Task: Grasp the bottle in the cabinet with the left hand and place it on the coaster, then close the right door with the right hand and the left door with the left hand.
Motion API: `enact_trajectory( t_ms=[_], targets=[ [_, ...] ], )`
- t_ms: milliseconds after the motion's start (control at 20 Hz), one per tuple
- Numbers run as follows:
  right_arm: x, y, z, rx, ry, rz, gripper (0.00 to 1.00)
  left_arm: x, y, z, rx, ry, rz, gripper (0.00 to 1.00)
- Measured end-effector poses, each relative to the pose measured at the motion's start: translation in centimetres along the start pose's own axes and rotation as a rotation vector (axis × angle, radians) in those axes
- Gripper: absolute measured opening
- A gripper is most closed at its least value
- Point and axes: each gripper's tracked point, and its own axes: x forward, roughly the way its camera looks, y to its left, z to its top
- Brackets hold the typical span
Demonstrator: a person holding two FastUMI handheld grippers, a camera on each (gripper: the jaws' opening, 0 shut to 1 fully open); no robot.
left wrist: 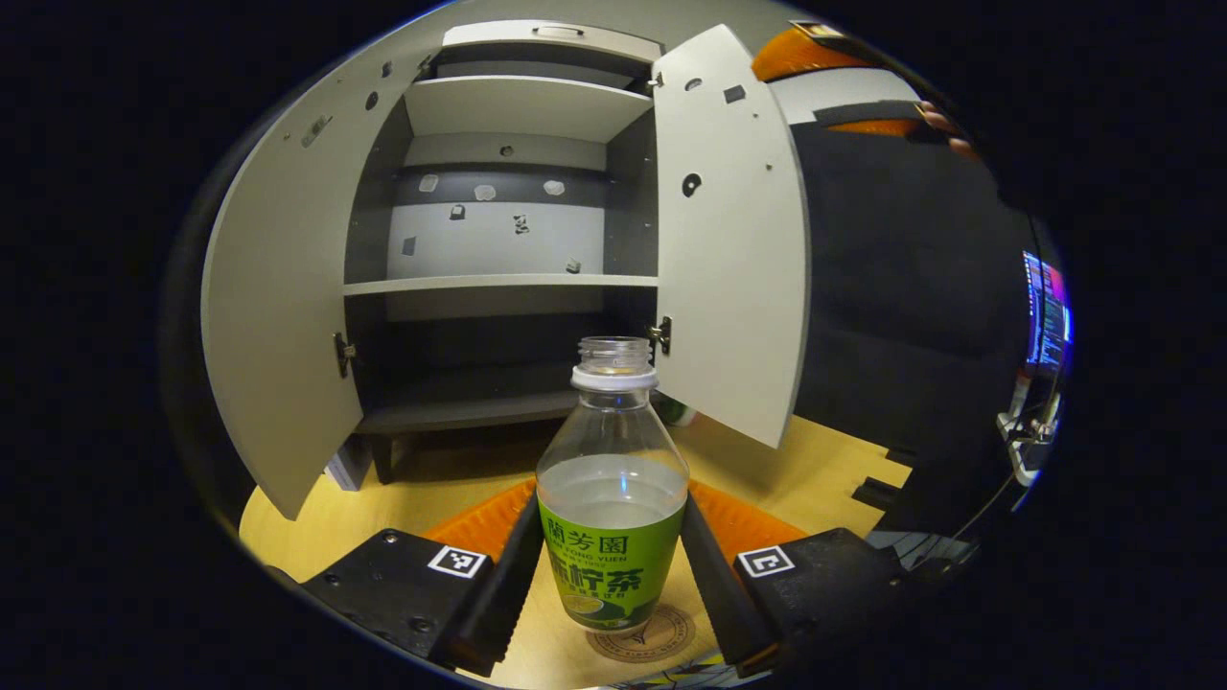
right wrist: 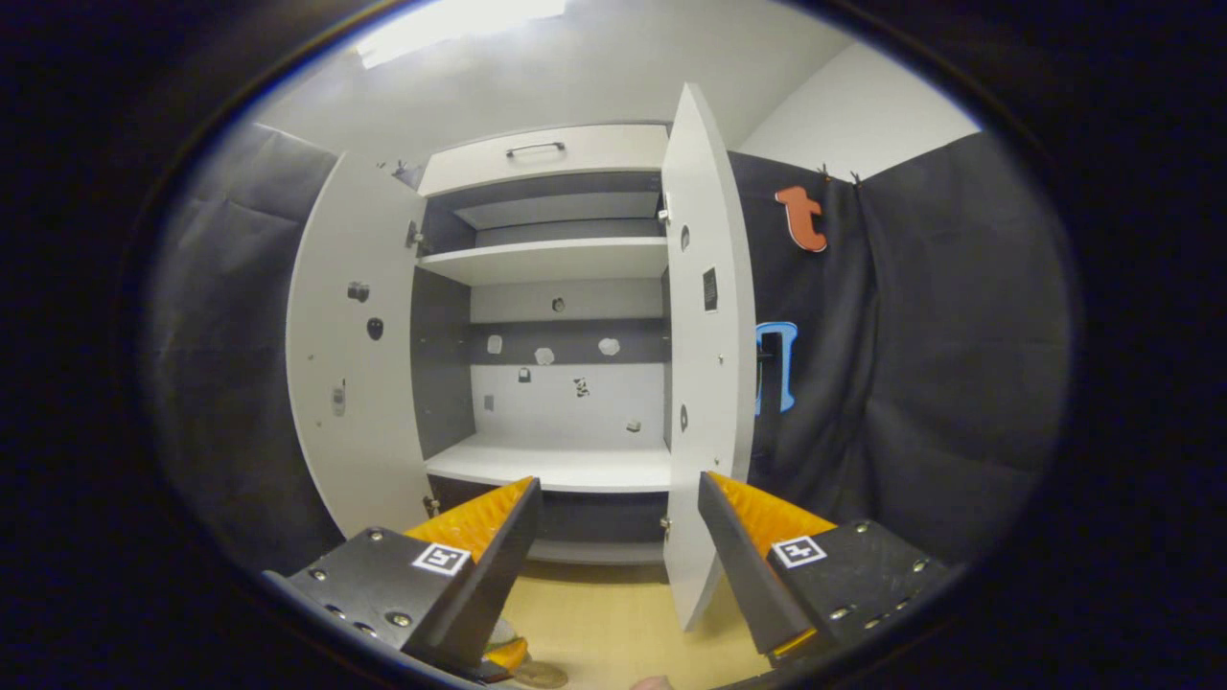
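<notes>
Two fingers of our left gripper (left wrist: 611, 575) stand close on either side of the bottle (left wrist: 612, 498), one against each flank of its green label; we hold the bottle upright between them. It has no cap, and clear liquid fills it to just above the label. Its base sits on the round coaster (left wrist: 661, 634), which lies on the light wooden table (left wrist: 316, 522), partly hidden behind the bottle.

Beyond the bottle in the left gripper view stands the cabinet (left wrist: 508, 278) with both doors swung out: the left door (left wrist: 278, 316) and the right door (left wrist: 733, 249). Its pale shelves are bare, and small marks dot the back wall. Far off to the right a lit screen (left wrist: 1047, 311) glows at the edge.

Our right gripper (right wrist: 618, 565) hangs with its fingers spread wide and nothing between them, apart from everything. In the right gripper view it looks at the same cabinet (right wrist: 556, 383) from farther back, its two doors (right wrist: 355, 364) (right wrist: 705, 355) open, the right one nearly edge-on to us. The table (right wrist: 604, 613) shows below, and dark cloth (right wrist: 920, 364) hangs to the right of the cabinet.
</notes>
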Motion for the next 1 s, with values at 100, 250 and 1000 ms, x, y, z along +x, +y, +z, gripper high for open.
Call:
enact_trajectory(
  t_ms=[100, 250, 1000],
  targets=[
    [0.5, -0.4, 0.1, 0.021, 0.015, -0.005, 0.99, 0.2, -1.3, -1.3, -0.004, 0.013, -0.025, 0.81],
    [1.1, -0.5, -0.1, 0.062, 0.037, -0.011, 0.99, 0.4, -2.2, -2.7, -0.011, 0.014, -0.044, 0.8],
    [1.0, 1.5, -1.9, -0.042, 0.061, 0.03, 0.99, 0.2, -0.9, -5.4, -0.011, -0.001, -0.057, 0.83]
  ],
)
